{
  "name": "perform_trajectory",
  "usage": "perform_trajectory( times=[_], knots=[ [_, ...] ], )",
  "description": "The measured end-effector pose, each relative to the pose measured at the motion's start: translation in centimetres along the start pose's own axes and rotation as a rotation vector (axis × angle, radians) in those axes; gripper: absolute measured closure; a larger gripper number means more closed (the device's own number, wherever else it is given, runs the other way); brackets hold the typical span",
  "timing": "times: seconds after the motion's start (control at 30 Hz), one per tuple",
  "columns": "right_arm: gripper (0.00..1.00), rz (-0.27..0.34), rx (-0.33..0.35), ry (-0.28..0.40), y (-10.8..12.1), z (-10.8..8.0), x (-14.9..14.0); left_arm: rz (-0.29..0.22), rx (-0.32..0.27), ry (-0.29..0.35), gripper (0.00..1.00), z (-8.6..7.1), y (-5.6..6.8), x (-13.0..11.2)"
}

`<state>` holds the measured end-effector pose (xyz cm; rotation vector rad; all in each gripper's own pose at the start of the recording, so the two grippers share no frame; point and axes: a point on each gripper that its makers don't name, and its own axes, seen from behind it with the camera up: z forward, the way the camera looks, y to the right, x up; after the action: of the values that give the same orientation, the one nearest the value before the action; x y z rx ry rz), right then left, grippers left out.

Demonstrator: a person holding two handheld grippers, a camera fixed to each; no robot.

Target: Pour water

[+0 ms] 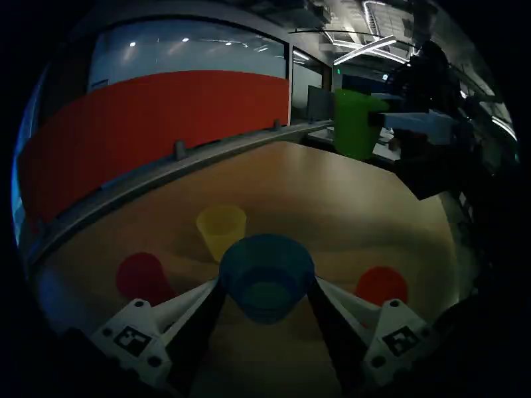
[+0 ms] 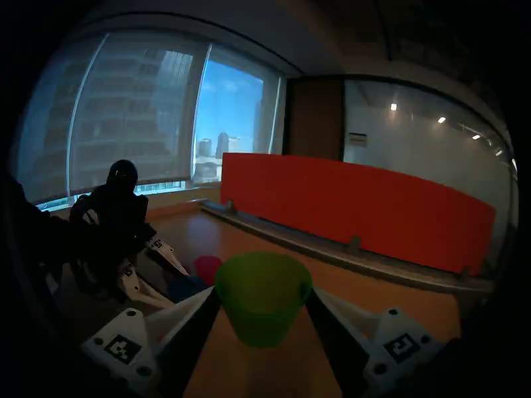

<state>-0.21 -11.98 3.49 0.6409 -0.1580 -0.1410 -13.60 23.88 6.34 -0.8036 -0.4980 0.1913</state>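
The left gripper clamps a translucent blue plastic cup; the right gripper clamps a translucent green plastic cup

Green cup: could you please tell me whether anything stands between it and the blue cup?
Nothing visible does: only table surface lies between the green cup and the blue cup; the yellow cup sits aside.
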Motion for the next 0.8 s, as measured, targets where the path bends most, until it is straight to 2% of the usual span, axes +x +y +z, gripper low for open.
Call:
perform_trajectory(
  times=[0.37, 0.8],
  knots=[
    [0.09, -0.005, 0.006, 0.003, -0.7, -0.1, 0.5, -0.007, 0.026, 0.119, 0.16, -3.4, -0.6, 3.3],
    [0.09, -0.011, 0.018, 0.007, -1.5, 0.2, 0.9, 0.032, 0.066, 0.238, 0.16, -8.1, -1.1, 7.1]
  ],
)
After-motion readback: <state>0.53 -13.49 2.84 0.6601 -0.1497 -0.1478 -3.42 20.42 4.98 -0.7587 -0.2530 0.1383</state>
